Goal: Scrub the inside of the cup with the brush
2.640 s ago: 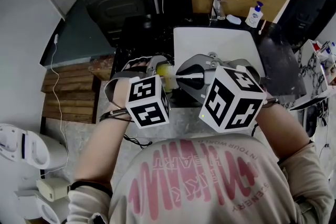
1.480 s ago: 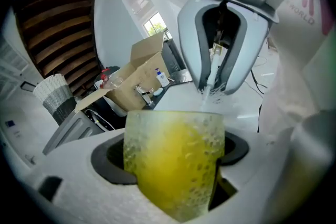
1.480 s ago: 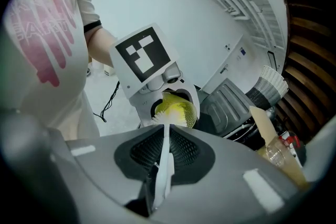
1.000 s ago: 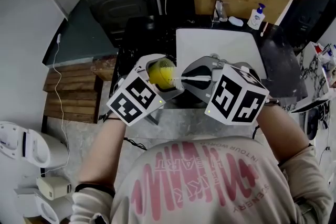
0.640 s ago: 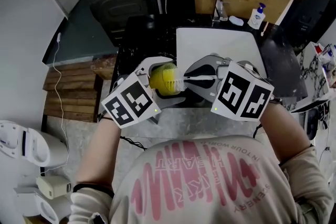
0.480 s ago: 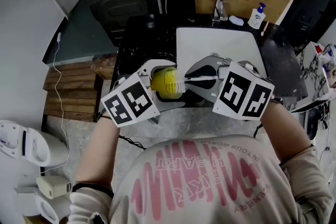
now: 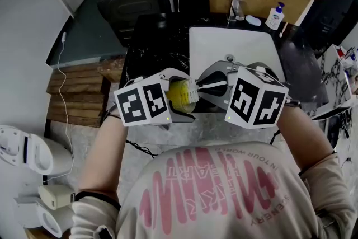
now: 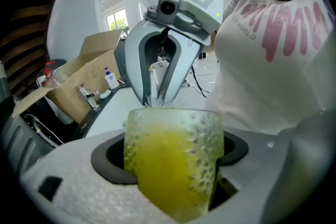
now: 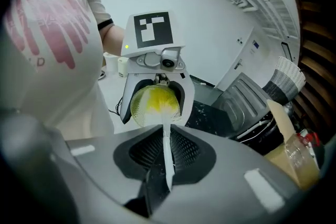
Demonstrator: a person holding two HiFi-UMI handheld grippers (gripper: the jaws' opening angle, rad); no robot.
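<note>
Head view puts the left gripper [image 7: 178,100] at left, its jaws pinching the cup [image 7: 180,93], which is held in the air on its side with the mouth facing right. In the left gripper view the cup [image 8: 173,160] is translucent and yellow-tinted, its wall studded with small raised bumps. A white brush [image 7: 213,85] has its bristle end at the cup's mouth, and its thin handle is clamped between the closed jaws of the right gripper [image 7: 203,87]. Pink print on the person's shirt [image 8: 273,44] reads "WORLD".
</note>
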